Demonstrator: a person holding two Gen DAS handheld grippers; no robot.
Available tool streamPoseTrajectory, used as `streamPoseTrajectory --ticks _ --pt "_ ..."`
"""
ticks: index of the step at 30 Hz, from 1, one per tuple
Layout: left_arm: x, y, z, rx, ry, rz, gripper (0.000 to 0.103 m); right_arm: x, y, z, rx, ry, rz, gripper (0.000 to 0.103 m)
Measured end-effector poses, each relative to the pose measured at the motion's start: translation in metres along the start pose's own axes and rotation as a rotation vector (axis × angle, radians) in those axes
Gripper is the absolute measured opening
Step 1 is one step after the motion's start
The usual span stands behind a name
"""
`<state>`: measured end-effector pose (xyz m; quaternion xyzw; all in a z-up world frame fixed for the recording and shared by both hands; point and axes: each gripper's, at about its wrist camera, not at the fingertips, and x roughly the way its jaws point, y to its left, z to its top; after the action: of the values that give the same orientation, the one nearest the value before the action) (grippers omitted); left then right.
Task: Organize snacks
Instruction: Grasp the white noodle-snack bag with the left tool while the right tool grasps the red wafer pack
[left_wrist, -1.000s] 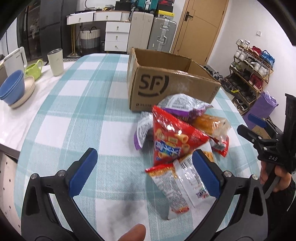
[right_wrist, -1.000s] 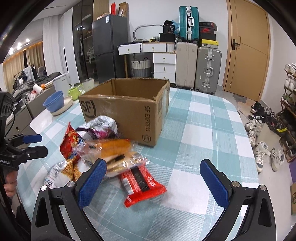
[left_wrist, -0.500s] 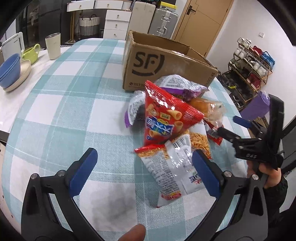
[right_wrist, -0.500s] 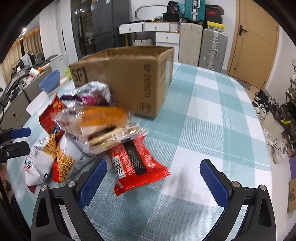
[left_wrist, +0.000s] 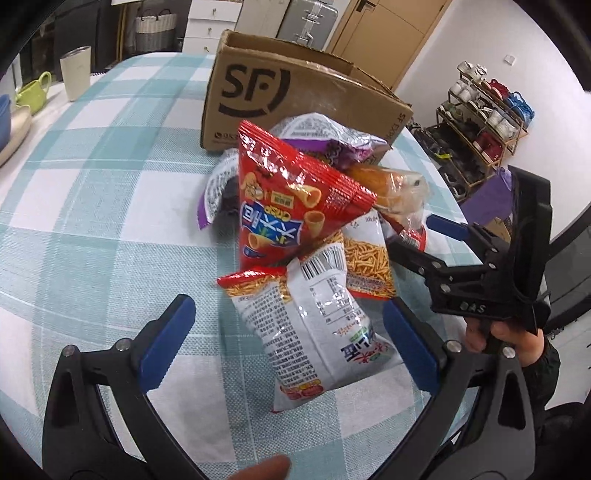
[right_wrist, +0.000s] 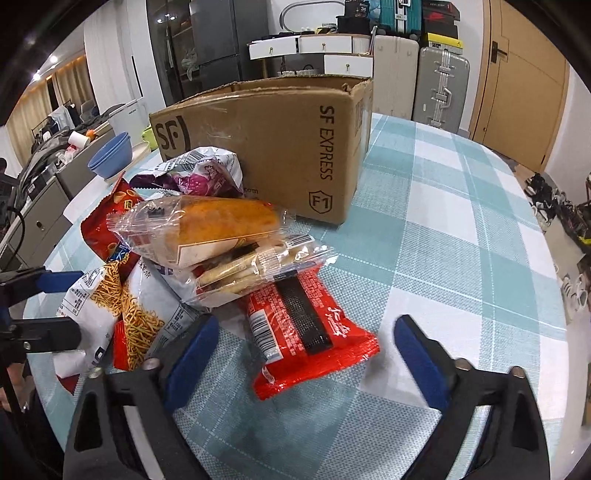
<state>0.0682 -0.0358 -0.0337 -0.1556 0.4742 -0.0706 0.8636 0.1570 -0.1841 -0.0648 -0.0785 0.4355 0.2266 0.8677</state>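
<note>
Cardboard box open-topped, contents unseen, snack pile beside it; both grippers' jaws closing, pads touching nothing.

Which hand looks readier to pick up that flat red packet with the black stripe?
Right: the flat red packet with the black stripe lies between the right tool's closing fingers, unobstructed.

One cardboard box, roughly six snack packets — pile overlaps, two grippers.
</note>
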Motion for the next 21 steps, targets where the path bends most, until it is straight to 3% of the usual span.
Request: streamPoseTrajectory --ticks 1,5,10,21 --pt "0.001 0.000 0.000 0.000 0.004 -0.005 0.091 0.002 0.000 0.000 0.000 0.006 0.001 0.081" --pt "0.004 -0.003 -0.003 0.010 0.025 -0.050 0.076 0.005 0.002 0.001 -0.001 0.008 0.010 0.080" --pt "0.004 0.000 -0.004 0.007 0.025 -0.065 0.071 0.004 0.004 0.002 -0.013 0.002 0.001 0.080" --pt "-0.007 0.010 -0.010 -0.005 -0.013 -0.109 0.044 0.005 0.006 0.002 -0.021 0.004 -0.002 0.080"
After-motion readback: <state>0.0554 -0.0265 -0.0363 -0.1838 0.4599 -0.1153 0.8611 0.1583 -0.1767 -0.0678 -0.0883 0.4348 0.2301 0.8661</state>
